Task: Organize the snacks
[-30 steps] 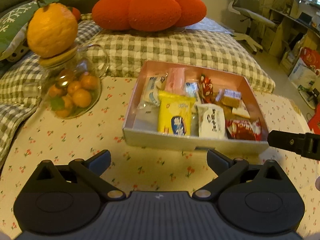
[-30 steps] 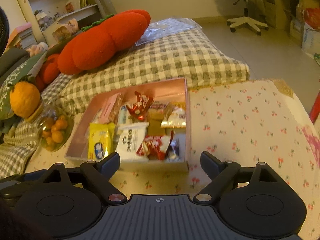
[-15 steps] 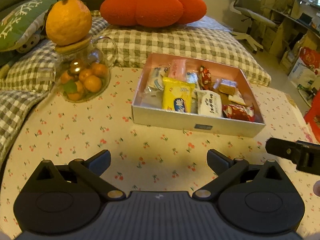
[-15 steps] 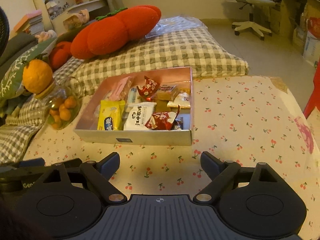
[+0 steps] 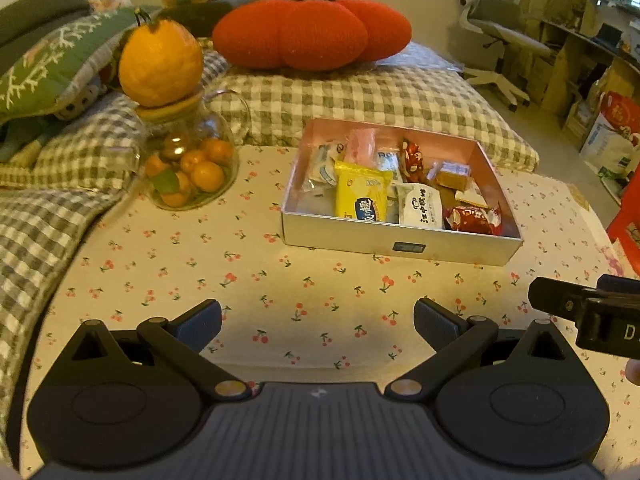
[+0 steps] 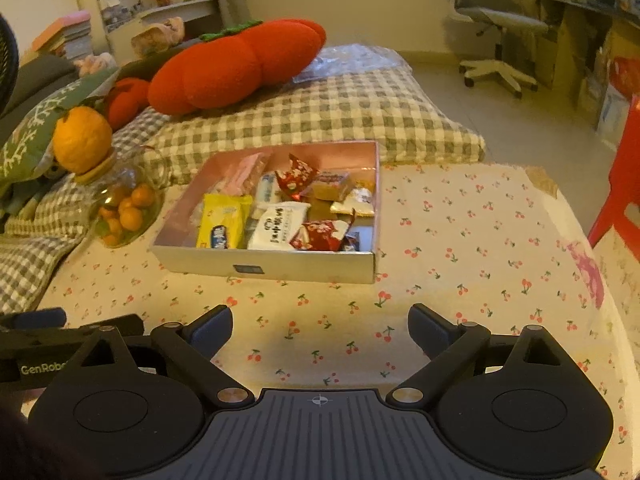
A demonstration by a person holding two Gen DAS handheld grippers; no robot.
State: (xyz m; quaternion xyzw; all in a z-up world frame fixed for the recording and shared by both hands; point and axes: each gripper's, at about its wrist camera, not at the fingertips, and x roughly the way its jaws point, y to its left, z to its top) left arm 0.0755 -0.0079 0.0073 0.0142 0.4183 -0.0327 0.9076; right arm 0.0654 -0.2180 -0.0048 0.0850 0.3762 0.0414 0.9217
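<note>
A shallow pink-lined box (image 5: pixel 396 245) (image 6: pixel 272 266) stands on the cherry-print tablecloth and holds several wrapped snacks: a yellow packet (image 5: pixel 362 196) (image 6: pixel 224 220), a white packet (image 5: pixel 420 206) (image 6: pixel 278 222) and red wrappers (image 5: pixel 472 218) (image 6: pixel 320 234). My left gripper (image 5: pixel 318 320) is open and empty, well short of the box's near wall. My right gripper (image 6: pixel 320 324) is open and empty, also short of the box. The right gripper's body shows at the right edge of the left wrist view (image 5: pixel 588 308).
A glass jar of small oranges (image 5: pixel 188 172) (image 6: pixel 124 210) with a large orange on its lid (image 5: pixel 160 66) stands left of the box. A checked cushion (image 5: pixel 360 96) and a red tomato pillow (image 5: pixel 312 34) lie behind. A red stool (image 6: pixel 620 184) stands at the right.
Both grippers have pulled back from the box toward the near side of the table; the box looks smaller and farther. Both stay open and empty.
</note>
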